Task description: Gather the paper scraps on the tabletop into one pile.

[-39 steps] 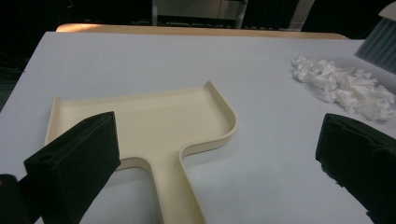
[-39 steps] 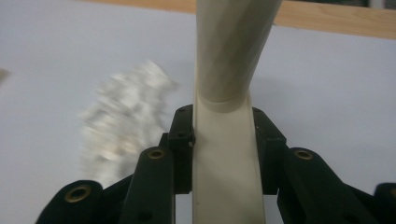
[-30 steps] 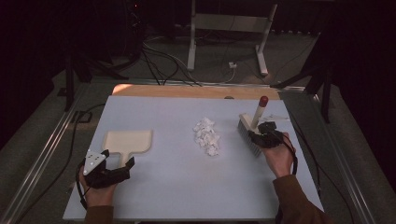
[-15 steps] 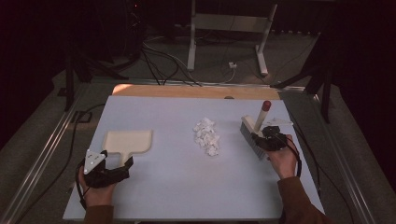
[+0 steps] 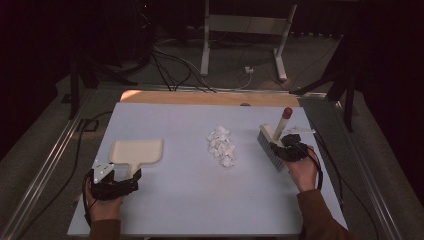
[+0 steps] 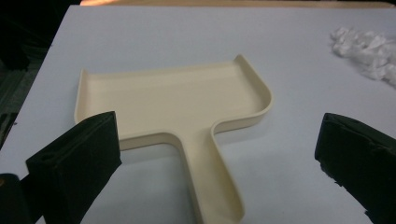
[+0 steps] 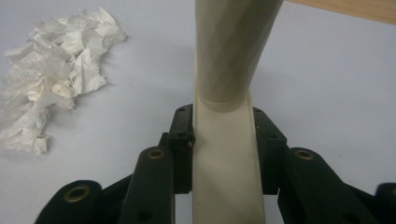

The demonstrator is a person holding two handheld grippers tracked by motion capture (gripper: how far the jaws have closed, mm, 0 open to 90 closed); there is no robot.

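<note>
Brush gripped, dustpan waiting.

Right tool (image 7: pixel 224 140) clamped on cream plastic hand brush (image 5: pixel 272 142), bristles down on pale counter (image 5: pixel 190 200) right of crumpled white paper scraps (image 5: pixel 221 146), seemingly for sweeping. Left tool (image 6: pixel 219 154) spread wide around handle of cream plastic dustpan (image 6: pixel 173 100), lying flat left of scraps, not yet grasped.

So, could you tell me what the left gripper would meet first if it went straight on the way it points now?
Most likely the dustpan: its handle lies between the open jaws of the left gripper, and the pan sits just beyond. Depth is hard to judge.
</note>
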